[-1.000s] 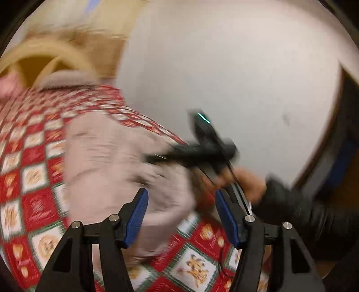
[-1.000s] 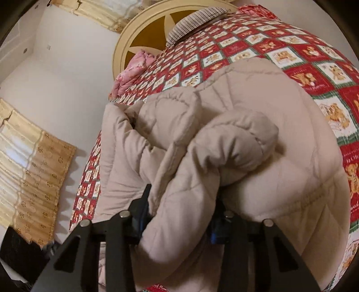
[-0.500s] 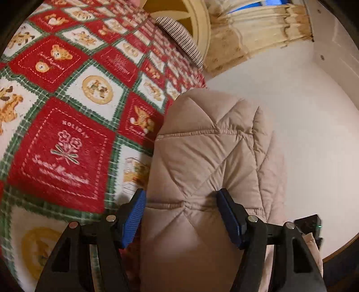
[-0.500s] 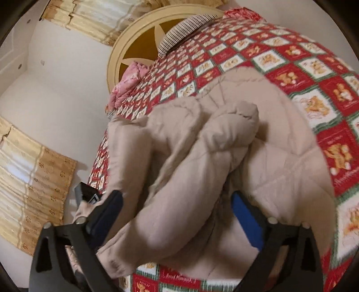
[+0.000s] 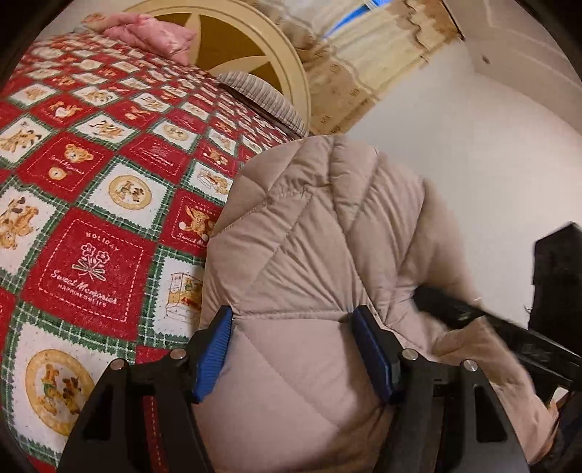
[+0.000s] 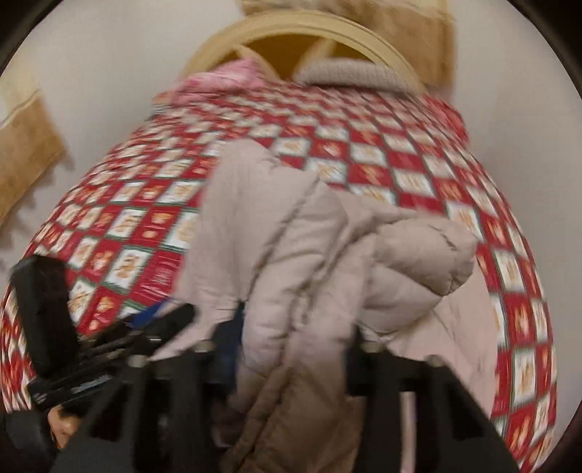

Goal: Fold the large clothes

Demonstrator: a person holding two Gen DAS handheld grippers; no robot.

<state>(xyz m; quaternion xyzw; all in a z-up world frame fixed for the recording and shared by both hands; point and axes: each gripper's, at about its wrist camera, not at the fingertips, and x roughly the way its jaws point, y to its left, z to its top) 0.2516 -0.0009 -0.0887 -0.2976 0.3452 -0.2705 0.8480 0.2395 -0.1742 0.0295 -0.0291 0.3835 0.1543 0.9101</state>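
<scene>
A beige quilted puffer coat lies bunched on a bed covered by a red, white and green holiday-print quilt, near the bed's edge beside the pale wall. The left tongs grip a thick padded fold of the coat, their blue pads pressing into the fabric on either side, so the jaws stand fairly wide around the bulk. In the blurred right wrist view, the right tongs are closing with a rumpled fold of the coat between them; the fabric drapes over the jaws, and the pads look pressed against it. The right tongs appear as a dark shape at the right edge of the left view. At the head of the bed stand a cream round headboard, a pink pillow and a striped pillow, with yellowish curtains behind.
</scene>
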